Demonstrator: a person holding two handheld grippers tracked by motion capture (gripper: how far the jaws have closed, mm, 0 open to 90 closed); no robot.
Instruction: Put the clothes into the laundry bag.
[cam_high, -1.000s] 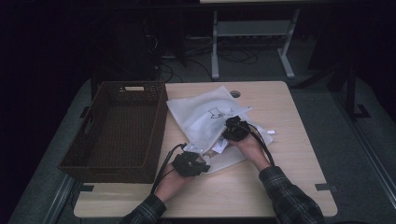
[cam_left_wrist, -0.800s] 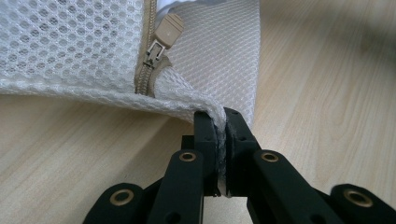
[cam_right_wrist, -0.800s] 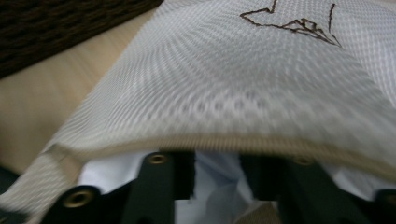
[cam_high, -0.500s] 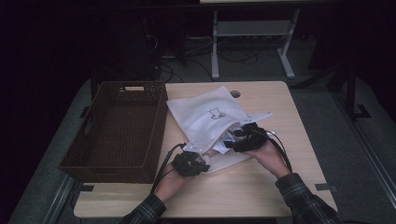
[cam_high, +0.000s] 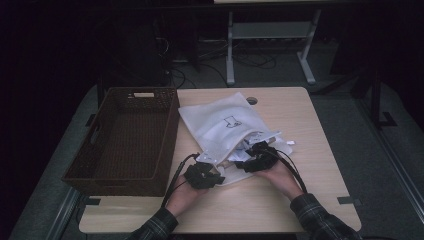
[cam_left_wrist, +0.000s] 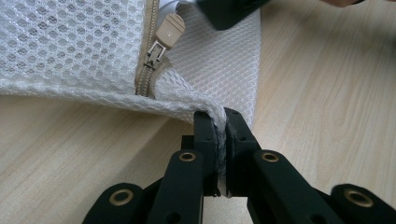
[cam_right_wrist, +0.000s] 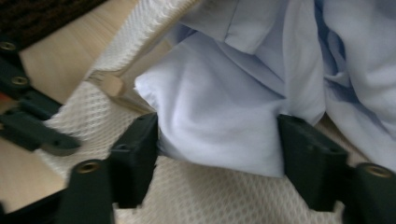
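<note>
Mesh of the white zipped laundry bag (cam_left_wrist: 70, 46) stays pinched in the left tool (cam_left_wrist: 221, 128); the right tool (cam_right_wrist: 217, 140), closing half-open around pale blue cloth (cam_right_wrist: 224, 130) at 3 o'clock, may snag mesh beneath.

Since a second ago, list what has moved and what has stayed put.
The right tongs slid from farther back on the mesh bag toward its open mouth; their jaws, just closing, now flank the pale blue cloth. The left tongs stay clamped on the bag's corner; the basket is unmoved.

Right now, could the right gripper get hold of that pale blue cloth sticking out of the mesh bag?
Probably yes. The right gripper already has its jaws on either side of a fold of the pale blue cloth, and the left gripper pins the mesh bag corner.
</note>
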